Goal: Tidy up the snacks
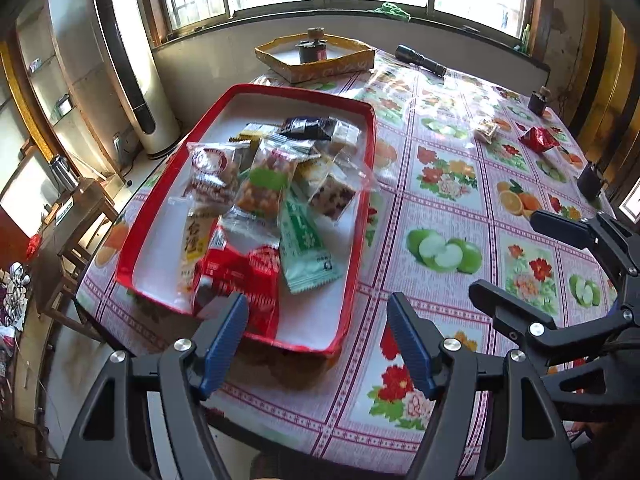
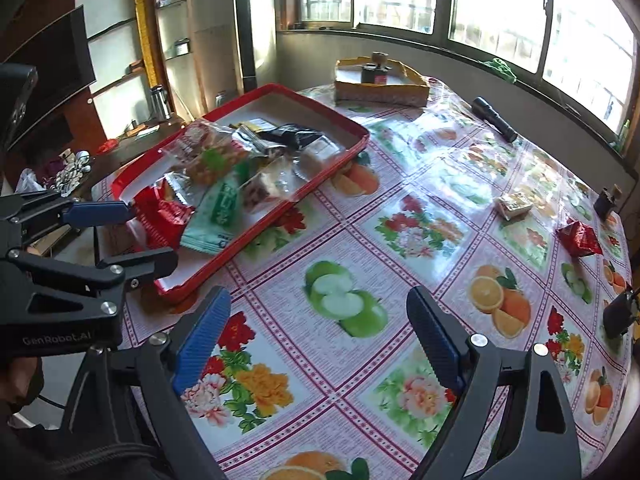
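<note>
Worktop under fruit-and-flower oilcloth [image 2: 360, 240]: red rectangular tray [image 1: 362, 184] of wrapped snacks [image 1: 260, 184]; my left claw [image 1: 318, 344] and right claw [image 2: 320, 340] both spread, empty.

Both the left gripper [image 1: 316, 340] and the right gripper [image 2: 320, 336] have black angular frames, 2 ribbed blue pads [image 2: 202, 340] and silver screw heads — one frame bears "GenRobot.AI" lettering.

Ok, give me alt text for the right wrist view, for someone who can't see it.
A red rectangular tray heaped with wrapped snacks sits on a fruit-and-flower patterned tablecloth. The right gripper hangs open and empty over the cloth, the left gripper open beside the tray; a red snack packet lies loose far right.
</note>
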`<state>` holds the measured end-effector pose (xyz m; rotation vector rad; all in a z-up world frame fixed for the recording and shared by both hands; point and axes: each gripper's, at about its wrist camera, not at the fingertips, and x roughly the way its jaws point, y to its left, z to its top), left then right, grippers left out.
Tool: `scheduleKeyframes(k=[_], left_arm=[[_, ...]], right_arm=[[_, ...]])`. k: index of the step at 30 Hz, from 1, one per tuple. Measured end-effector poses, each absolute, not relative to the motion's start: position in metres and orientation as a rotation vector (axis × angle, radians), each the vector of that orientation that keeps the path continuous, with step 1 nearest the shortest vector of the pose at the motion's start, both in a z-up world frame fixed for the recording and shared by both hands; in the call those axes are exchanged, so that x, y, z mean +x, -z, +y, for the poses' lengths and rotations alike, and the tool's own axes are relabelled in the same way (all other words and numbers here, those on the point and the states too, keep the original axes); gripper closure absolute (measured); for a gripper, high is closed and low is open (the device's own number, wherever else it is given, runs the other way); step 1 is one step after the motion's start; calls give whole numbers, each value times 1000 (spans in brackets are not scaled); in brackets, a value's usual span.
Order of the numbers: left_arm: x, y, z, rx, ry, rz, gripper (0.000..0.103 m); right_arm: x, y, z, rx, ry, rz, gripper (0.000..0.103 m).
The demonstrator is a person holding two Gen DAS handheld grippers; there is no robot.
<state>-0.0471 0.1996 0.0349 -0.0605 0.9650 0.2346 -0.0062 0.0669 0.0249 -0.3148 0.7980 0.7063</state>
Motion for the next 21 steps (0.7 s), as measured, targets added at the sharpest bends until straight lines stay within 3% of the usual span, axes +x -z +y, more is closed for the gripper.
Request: scheduleKeyframes(k=[21], left_arm=[[-75,-29,221,-73,-354,929,31]], right_arm=[[-24,-17,87,-370,-800,743,13]])
